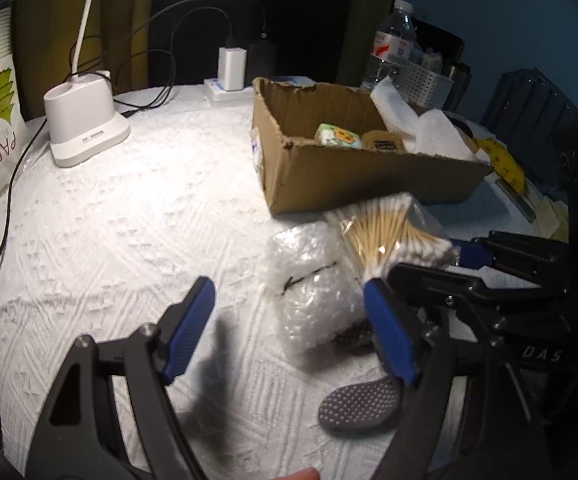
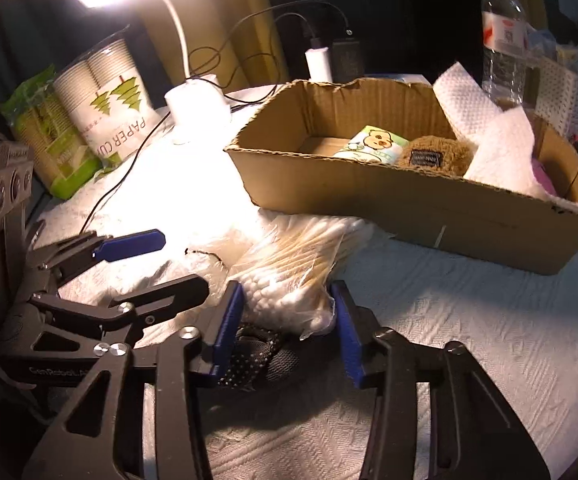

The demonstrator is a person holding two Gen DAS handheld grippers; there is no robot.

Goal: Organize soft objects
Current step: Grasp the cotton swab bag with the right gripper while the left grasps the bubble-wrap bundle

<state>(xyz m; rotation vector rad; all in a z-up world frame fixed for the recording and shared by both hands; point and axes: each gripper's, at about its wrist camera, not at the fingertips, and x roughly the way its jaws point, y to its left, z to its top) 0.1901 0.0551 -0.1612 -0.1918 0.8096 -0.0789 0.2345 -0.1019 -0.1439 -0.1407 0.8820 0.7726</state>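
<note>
Your right gripper (image 2: 287, 326) has its jaws on both sides of the swab bag (image 2: 289, 276), pads touching the plastic at the cotton-tip end, so it's gripping the bag. In the left view the bag (image 1: 385, 236) sits at 2 o'clock from your left gripper (image 1: 293, 330), lifted over the bubble wrap (image 1: 313, 284).

Left jaws are wide open and hold nothing; they hang over the white cloth (image 1: 129, 220) on the worktop. Bubble wrap lies between the left pads, nearer the right one.

A black dotted sock (image 2: 257, 354) lies under the bag, between your right pads. In the left view another dotted piece (image 1: 359, 406) is at 5 o'clock.

The box (image 2: 409, 200) is at 1 o'clock from the right gripper, just beyond the bag. In it: a tissue pack (image 2: 373, 144), a brown plush (image 2: 437, 156), and paper towels (image 2: 497, 148).
</note>
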